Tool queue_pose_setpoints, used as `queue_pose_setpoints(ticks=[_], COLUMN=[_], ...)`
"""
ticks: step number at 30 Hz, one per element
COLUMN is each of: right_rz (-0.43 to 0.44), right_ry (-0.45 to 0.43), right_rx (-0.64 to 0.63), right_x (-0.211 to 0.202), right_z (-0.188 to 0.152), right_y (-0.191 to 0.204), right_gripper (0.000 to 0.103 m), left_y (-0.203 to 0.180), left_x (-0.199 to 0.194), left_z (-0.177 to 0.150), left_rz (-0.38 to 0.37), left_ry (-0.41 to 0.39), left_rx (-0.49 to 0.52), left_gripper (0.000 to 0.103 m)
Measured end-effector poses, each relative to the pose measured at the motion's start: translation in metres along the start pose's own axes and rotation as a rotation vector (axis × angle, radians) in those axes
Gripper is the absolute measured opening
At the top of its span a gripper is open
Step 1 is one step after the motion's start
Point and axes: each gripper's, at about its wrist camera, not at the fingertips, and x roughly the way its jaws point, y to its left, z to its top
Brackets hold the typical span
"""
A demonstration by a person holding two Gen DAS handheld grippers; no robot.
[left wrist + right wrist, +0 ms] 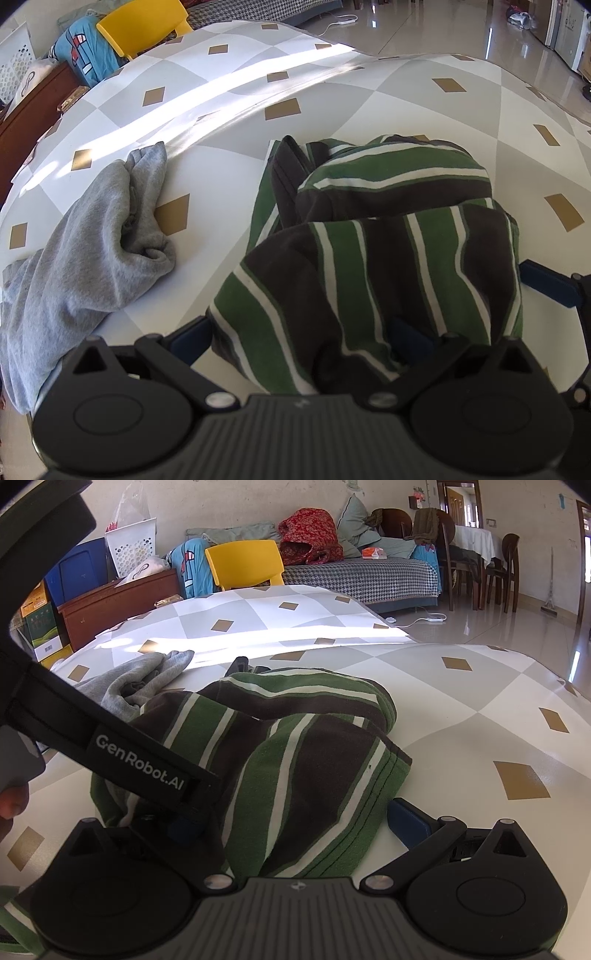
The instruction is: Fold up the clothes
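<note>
A green, brown and white striped garment (pixel 369 229) lies bunched on the table (pixel 229 122), which is covered with a white and grey diamond-pattern cloth. My left gripper (pixel 301 339) is open; the cloth lies between its fingers and drapes over its right blue pad (pixel 410 338). In the left wrist view, a blue finger of the right gripper (pixel 546 284) shows at the garment's right edge. My right gripper (pixel 297 825) is open too, with the striped garment (pixel 295 746) lying between its pads. The left gripper's black strap (pixel 140 764) crosses the right wrist view's left side.
A crumpled grey sweatshirt (pixel 92 240) lies left of the striped garment. A yellow chair (pixel 243 565) and a wooden cabinet (pixel 118 605) stand beyond the table's far edge, with a sofa (pixel 362 576) behind. A thumb (pixel 13 801) shows at the left edge.
</note>
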Motion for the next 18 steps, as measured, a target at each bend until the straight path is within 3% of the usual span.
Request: queue_pose_setpoints(ticks=[9,13,18], right_rz=[0.0,0.0,0.0], right_ry=[0.0,0.0,0.0], right_rx=[-0.001,0.0,-0.001], right_x=[0.0,0.0,0.0], right_z=[0.0,0.0,-0.001], right_y=[0.001,0.001,0.001], right_gripper=[0.103,0.103,0.103], left_y=[0.015,0.028,0.025], left_x=[-0.035,-0.055,-0.065], left_z=[-0.014,-0.034,-0.064], left_rz=[0.005,-0.025,-0.046], left_ry=[-0.1,-0.132,-0.133], left_rx=[0.047,0.018,0.055], left_gripper=[0.103,0.103,0.103])
